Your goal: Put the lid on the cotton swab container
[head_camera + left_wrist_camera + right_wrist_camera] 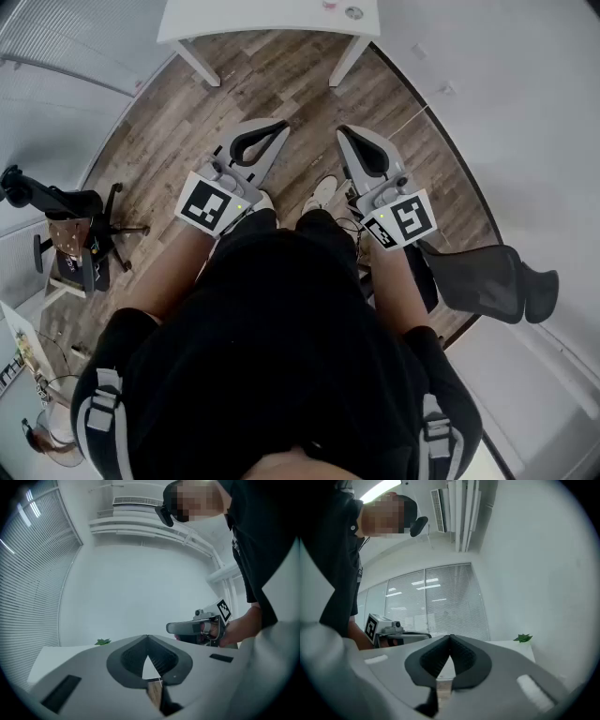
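Black-shirted torso closest in the head view; beyond, left hand-held gripper and right hand-held gripper held level over brown wood-plank floor, short of the white tabletop. Left gripper view: jaws pressed together, nothing between. Right gripper view: likewise closed and empty. No cotton swab container or lid visible anywhere. Judged not begun; next, approach tabletop, locate lid, open jaws.
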Demonstrator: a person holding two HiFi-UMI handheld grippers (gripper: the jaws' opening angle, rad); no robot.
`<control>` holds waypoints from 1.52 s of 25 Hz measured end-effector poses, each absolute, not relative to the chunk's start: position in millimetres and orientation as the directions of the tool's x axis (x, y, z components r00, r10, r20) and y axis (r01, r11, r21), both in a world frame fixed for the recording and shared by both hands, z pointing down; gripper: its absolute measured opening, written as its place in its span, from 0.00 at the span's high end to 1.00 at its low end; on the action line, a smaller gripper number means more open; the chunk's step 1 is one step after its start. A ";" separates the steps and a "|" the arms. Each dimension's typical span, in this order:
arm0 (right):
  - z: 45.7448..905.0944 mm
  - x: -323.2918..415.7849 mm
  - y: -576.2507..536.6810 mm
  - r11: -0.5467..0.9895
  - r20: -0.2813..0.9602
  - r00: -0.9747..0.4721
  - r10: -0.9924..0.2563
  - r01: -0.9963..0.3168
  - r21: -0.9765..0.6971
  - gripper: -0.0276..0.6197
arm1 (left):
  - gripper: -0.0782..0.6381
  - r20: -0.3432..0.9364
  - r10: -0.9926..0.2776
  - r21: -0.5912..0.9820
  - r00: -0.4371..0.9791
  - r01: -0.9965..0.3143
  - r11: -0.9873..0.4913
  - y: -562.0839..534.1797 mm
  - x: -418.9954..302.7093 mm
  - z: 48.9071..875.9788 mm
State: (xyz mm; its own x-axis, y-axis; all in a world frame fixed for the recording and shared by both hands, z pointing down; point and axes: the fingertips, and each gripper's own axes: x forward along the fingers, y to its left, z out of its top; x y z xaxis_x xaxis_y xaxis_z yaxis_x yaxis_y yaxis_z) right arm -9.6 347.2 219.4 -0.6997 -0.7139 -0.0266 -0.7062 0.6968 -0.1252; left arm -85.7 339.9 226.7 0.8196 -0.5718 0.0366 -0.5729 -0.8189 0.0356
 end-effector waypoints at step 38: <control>230.2 20.7 335.7 0.729 0.020 -0.736 -0.677 -0.673 -0.121 0.68 | 0.63 0.058 -0.651 0.024 0.757 -0.653 -0.757 323.0 -67.5 226.0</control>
